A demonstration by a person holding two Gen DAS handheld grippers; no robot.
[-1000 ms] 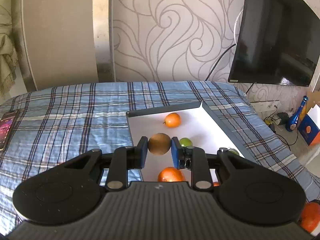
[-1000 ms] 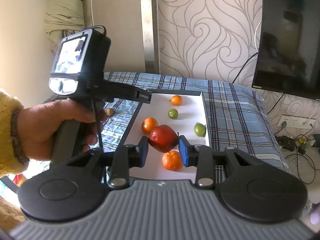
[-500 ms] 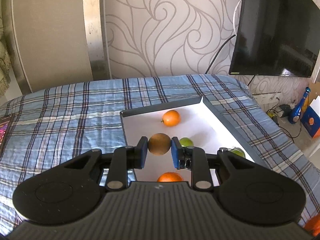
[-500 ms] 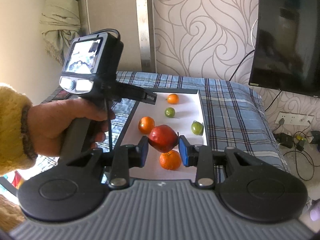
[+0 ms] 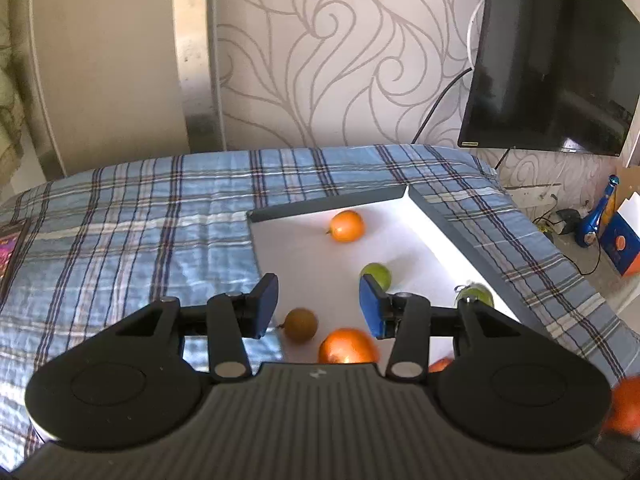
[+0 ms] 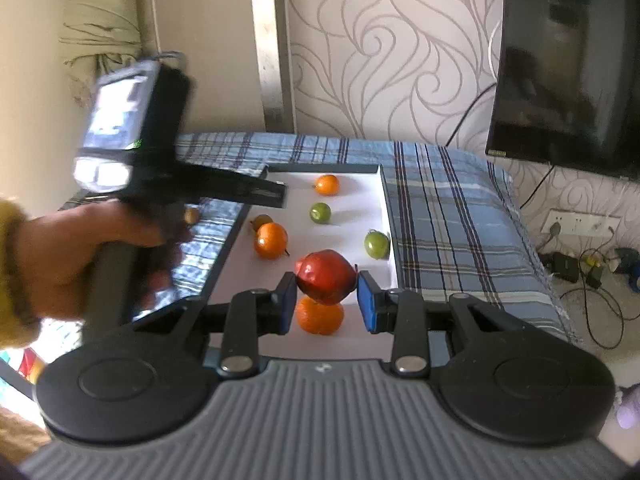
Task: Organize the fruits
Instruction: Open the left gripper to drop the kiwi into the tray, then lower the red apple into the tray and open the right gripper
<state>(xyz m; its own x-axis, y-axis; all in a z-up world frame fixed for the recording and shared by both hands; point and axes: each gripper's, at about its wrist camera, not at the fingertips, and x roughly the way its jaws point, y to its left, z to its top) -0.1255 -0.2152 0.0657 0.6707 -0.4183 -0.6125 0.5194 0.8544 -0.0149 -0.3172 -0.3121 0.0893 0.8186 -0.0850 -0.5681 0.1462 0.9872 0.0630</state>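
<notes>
A white tray [image 5: 320, 206] with a dark rim lies on the blue plaid cloth [image 5: 140, 220]. My left gripper [image 5: 318, 306] hangs over its near left corner, its jaws opening with nothing between them. A brown fruit [image 5: 301, 325] rests on the tray floor just below, next to an orange [image 5: 347, 347]. Farther in lie another orange [image 5: 347, 226] and two green fruits [image 5: 378, 276] [image 5: 476, 295]. My right gripper [image 6: 327, 302] is shut on a red apple [image 6: 326, 277] above an orange [image 6: 320, 318] at the tray's near end. In the right wrist view the brown fruit [image 6: 261, 221] sits behind an orange [image 6: 271, 240].
A hand [image 6: 60, 256] holds the left gripper [image 6: 280, 196] over the tray's left rim. A small brownish fruit [image 6: 191, 215] shows on the cloth beside that hand. A phone [image 5: 12, 248] lies at the cloth's left edge. A TV [image 5: 552, 60] hangs on the right wall; cables and a blue bottle [image 5: 596, 220] are on the floor.
The left jaws have parted and let go of the brown fruit, which now lies on the tray floor. The right gripper still holds the red apple in the same place.
</notes>
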